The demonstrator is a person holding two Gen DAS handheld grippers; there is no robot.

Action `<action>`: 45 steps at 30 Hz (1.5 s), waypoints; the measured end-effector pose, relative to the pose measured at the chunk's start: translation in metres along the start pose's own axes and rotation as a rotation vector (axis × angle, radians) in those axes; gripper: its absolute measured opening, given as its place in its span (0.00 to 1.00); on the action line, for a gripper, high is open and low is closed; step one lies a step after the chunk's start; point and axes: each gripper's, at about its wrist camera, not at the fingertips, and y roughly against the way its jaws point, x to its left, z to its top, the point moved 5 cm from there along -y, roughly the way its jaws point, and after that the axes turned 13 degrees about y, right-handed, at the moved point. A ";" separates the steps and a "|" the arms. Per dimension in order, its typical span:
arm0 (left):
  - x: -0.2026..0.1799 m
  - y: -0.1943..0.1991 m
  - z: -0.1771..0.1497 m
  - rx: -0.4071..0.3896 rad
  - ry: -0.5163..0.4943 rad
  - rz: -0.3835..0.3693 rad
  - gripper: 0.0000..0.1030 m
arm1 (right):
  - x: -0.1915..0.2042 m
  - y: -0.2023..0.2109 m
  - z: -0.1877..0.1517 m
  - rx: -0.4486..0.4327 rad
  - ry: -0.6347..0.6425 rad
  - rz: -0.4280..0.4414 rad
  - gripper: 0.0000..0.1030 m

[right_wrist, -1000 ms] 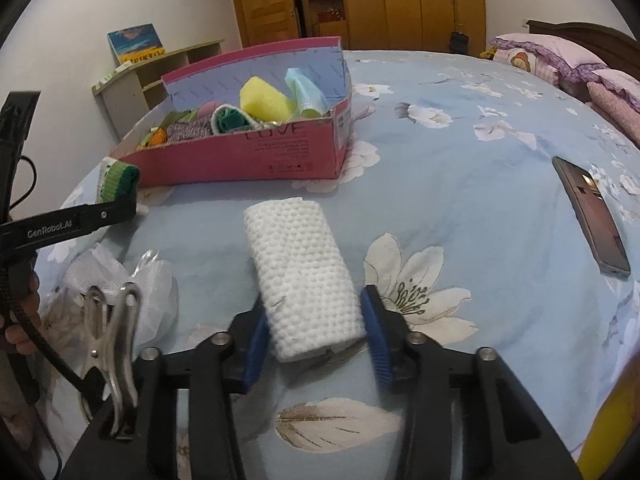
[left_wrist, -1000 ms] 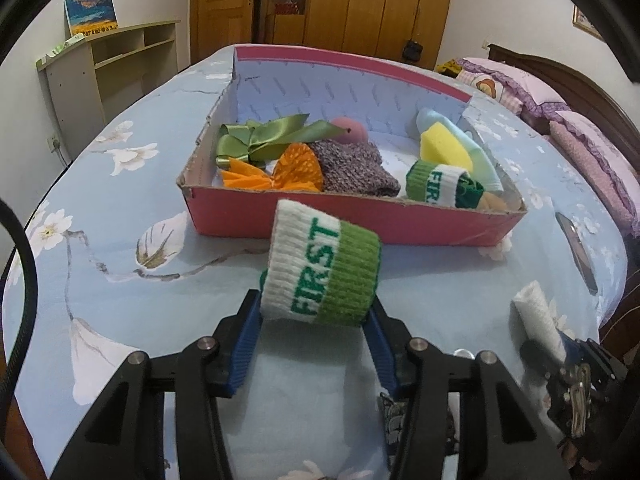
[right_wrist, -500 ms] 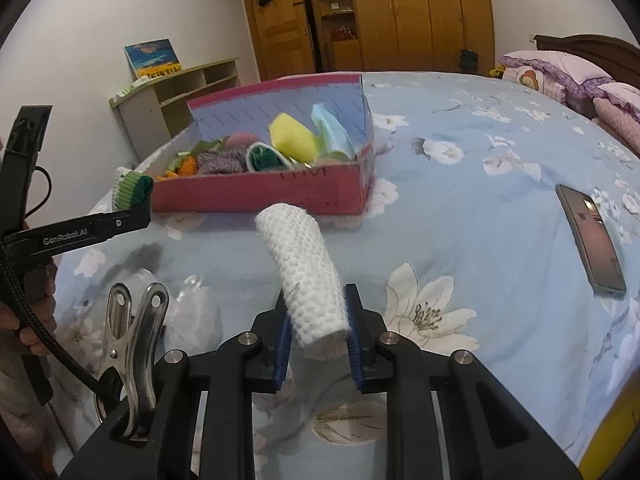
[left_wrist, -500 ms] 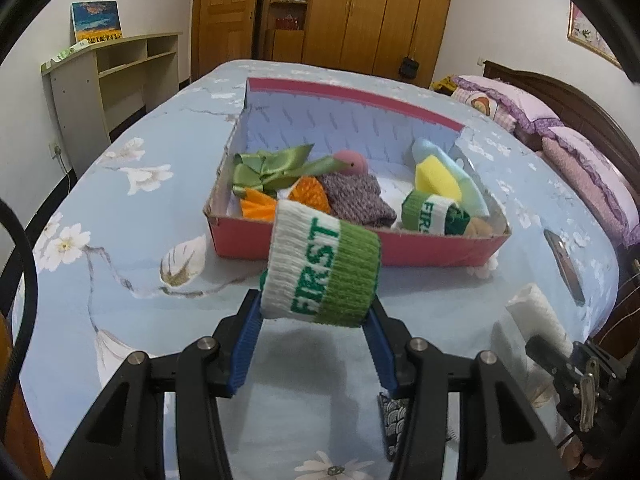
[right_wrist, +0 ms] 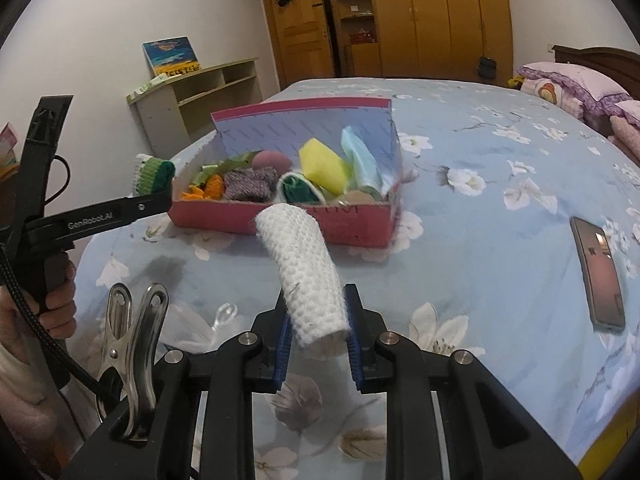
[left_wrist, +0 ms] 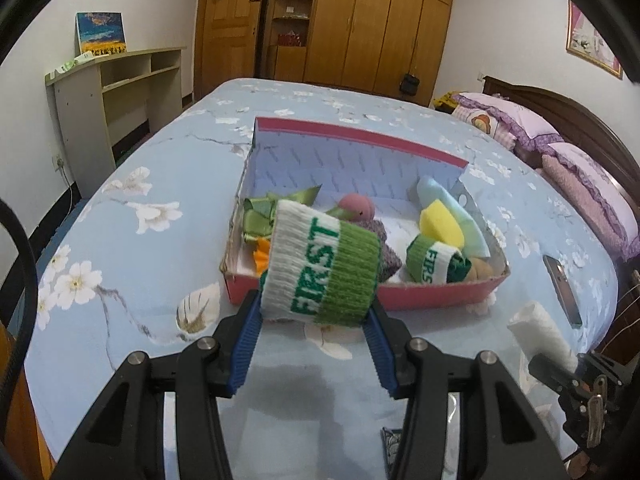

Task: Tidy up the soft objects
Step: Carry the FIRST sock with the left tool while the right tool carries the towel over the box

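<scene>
Grippers both grip: left gripper (left_wrist: 314, 322) pinches the green-and-white wristband (left_wrist: 322, 270), right gripper (right_wrist: 316, 320) the white knit roll (right_wrist: 304, 272).

Two green-and-white FIRST wristbands (left_wrist: 320, 268) (left_wrist: 434, 266), one white knitted roll (right_wrist: 306, 276), one pink box (left_wrist: 440, 298), one yellow sponge (left_wrist: 440, 226), one phone (right_wrist: 600, 276) and two pillows (left_wrist: 504, 124) (left_wrist: 588, 196) are visible.

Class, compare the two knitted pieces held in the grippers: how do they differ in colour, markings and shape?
The wristband in the left gripper is white and green with the word FIRST; the white knit roll in the right gripper is plain. The wristband looks short and wide, the roll long and narrow. Both are soft knits, clamped and held above the bed.
</scene>
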 end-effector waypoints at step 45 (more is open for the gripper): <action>0.002 -0.096 0.042 0.024 0.048 0.029 0.52 | 0.018 -0.073 0.113 -0.045 0.073 0.030 0.24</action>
